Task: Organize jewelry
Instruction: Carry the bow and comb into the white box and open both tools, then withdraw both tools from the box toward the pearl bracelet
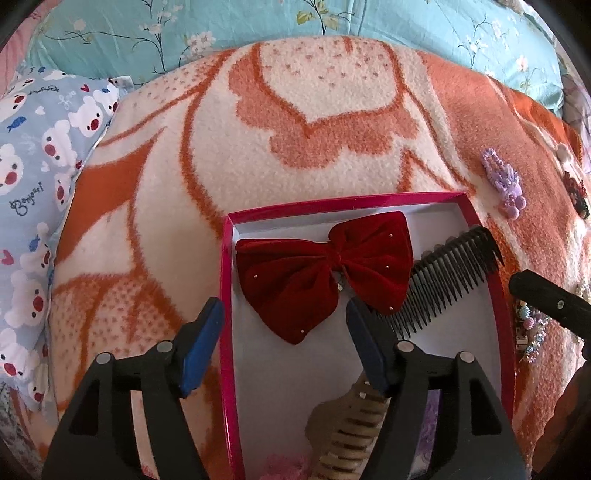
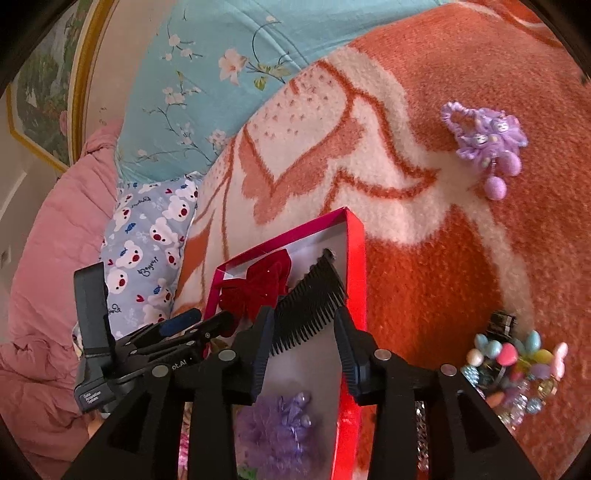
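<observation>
A shallow pink box point(image 1: 226, 295) lies on the orange and cream blanket; it also shows in the right wrist view point(image 2: 356, 266). Inside lie a red velvet bow point(image 1: 325, 269), a black comb point(image 1: 443, 273), a beige claw clip point(image 1: 351, 435) and a purple hair flower point(image 2: 277, 432). My left gripper point(image 1: 286, 343) is open and empty over the box's left edge, just short of the bow. My right gripper point(image 2: 303, 354) is open over the box; the comb point(image 2: 310, 302) lies between its fingertips and I cannot tell whether they touch it.
A purple scrunchie with pompoms point(image 2: 487, 144) lies on the blanket to the right of the box. A heap of pastel bead hair clips point(image 2: 517, 369) lies at the near right. A bear-print pillow point(image 1: 33, 177) and a turquoise floral quilt point(image 1: 184, 33) border the blanket.
</observation>
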